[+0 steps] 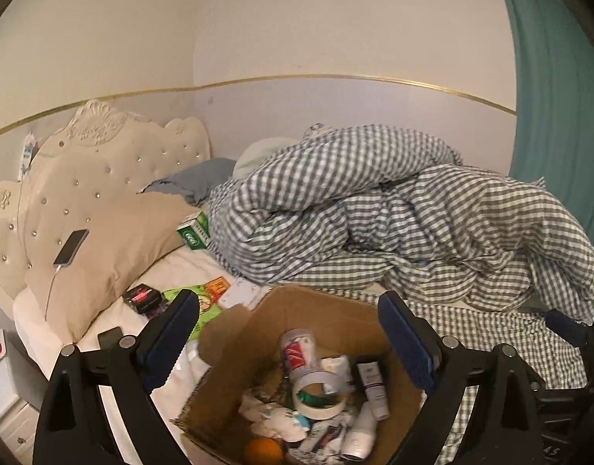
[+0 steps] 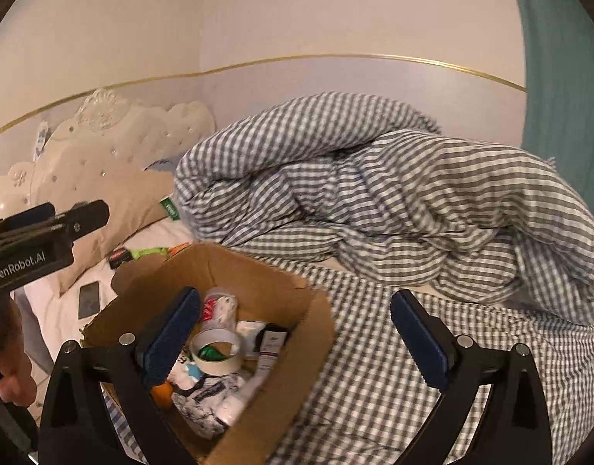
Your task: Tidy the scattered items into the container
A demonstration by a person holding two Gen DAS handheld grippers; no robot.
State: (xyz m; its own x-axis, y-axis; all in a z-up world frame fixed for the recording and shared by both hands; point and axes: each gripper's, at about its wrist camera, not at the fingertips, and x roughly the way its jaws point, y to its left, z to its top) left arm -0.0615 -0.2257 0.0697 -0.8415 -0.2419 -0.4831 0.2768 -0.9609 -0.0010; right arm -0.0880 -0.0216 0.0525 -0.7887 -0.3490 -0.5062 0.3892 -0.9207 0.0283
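An open cardboard box [image 1: 227,329] [image 2: 297,310] sits on the bed and holds a tape roll [image 1: 320,393] [image 2: 215,350], a cup [image 1: 299,350], a white tube [image 1: 372,389], an orange [image 1: 263,450] and wrappers. My left gripper [image 1: 287,339] is open and empty above the box. My right gripper [image 2: 295,333] is open and empty over the box's right rim. Scattered on the sheet lie a black-and-red packet [image 1: 142,298] [image 2: 119,257], a green packet [image 1: 202,304], an orange packet [image 1: 216,286], a white item [image 1: 242,295] and a green box [image 1: 194,230].
A rumpled checked duvet [image 1: 393,213] [image 2: 374,201] covers the bed's right side. A phone [image 1: 70,248] on a cable lies on a beige pillow [image 1: 115,240] against the tufted headboard [image 1: 84,155]. A dark card [image 2: 88,298] lies on the sheet. A teal curtain [image 1: 560,97] hangs at right.
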